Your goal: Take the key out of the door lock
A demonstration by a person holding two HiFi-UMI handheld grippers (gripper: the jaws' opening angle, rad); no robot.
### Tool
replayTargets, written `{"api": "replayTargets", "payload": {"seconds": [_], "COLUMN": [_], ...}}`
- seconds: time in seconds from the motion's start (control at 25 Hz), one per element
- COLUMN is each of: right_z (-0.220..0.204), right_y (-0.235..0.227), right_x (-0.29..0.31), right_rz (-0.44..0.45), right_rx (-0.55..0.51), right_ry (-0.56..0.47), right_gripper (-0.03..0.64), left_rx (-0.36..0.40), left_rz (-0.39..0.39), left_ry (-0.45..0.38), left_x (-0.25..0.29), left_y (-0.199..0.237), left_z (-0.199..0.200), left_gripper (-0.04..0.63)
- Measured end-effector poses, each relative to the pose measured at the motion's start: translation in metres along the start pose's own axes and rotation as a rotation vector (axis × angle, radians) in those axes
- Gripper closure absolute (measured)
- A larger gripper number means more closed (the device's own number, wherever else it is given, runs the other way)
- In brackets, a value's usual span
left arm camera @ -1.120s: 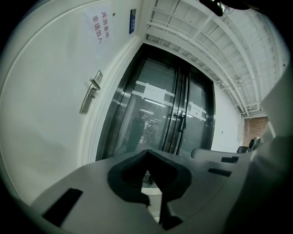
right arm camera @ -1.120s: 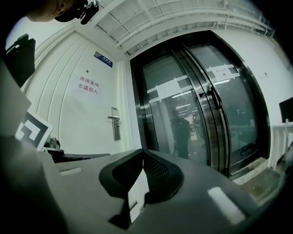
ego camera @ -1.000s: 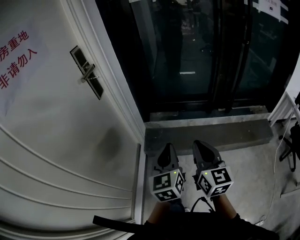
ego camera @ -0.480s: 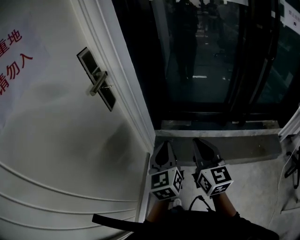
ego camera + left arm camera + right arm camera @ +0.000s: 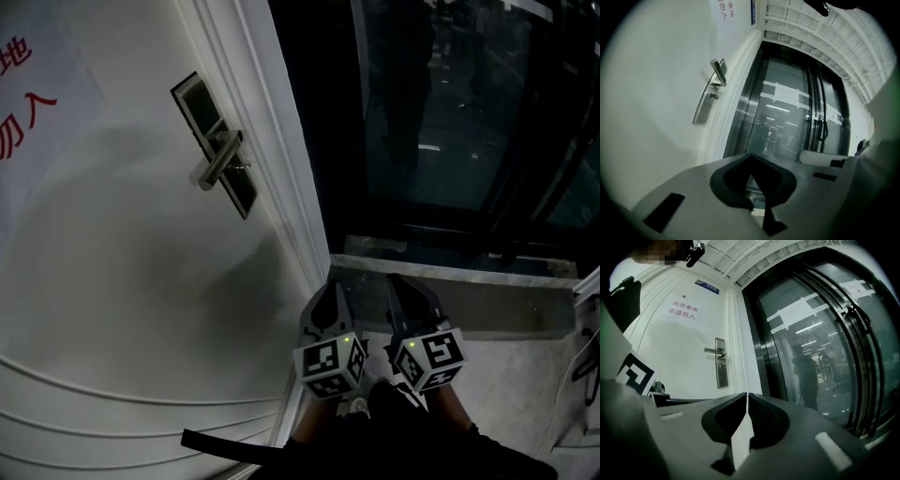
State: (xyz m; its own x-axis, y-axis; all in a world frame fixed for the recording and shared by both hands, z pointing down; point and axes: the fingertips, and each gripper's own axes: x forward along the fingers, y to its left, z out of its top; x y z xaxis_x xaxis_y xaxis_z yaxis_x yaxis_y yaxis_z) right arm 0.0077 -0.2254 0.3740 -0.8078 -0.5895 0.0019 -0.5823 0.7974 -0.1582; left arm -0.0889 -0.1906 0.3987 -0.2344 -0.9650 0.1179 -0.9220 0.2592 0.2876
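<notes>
Your left gripper and right gripper both hang empty with jaws pressed together, well apart from the key at eleven o'clock, under the lever handle. Reach in like that and you probably knock the handle or miss the small key.

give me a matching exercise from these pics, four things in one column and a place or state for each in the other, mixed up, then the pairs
Things
1. key
2. door handle
3. paper notice
4. right gripper

Places or states
A. jaws together on nothing, held low, away from the lock
B. silver lever lying across the lock plate
C. red characters, on the face of the door
D. in the keyhole just under the handle

Pairs: 1-D, 2-B, 3-C, 4-A
</notes>
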Motion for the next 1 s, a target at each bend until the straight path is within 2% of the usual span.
{"api": "replayTargets", "payload": {"seconds": [0.24, 0.48, 0.76, 1.0], "right_z": [-0.011, 0.008, 0.017, 0.021], "right_y": [-0.013, -0.025, -0.022, 0.004], "right_x": [0.039, 0.095, 0.149, 0.183], "right_rz": [0.065, 0.156, 0.293, 0.452], "right_rx": [-0.003, -0.023, -0.032, -0.061], "right_ry": [0.034, 0.018, 0.040, 0.038], "right_gripper": [0.614, 0.614, 0.614, 0.614], "left_rx": [-0.016, -0.009, -0.014, -0.039], "left_rz": [0.069, 0.143, 0.263, 0.402], "left_ry": [0.013, -0.044, -0.081, -0.112], "left_x": [0.032, 0.075, 0.102, 0.099], "left_y": [0.016, 0.033, 0.057, 0.090], "left_z": [-0.007, 0.021, 0.042, 0.050], "left_gripper": [0.595, 0.597, 0.597, 0.595]}}
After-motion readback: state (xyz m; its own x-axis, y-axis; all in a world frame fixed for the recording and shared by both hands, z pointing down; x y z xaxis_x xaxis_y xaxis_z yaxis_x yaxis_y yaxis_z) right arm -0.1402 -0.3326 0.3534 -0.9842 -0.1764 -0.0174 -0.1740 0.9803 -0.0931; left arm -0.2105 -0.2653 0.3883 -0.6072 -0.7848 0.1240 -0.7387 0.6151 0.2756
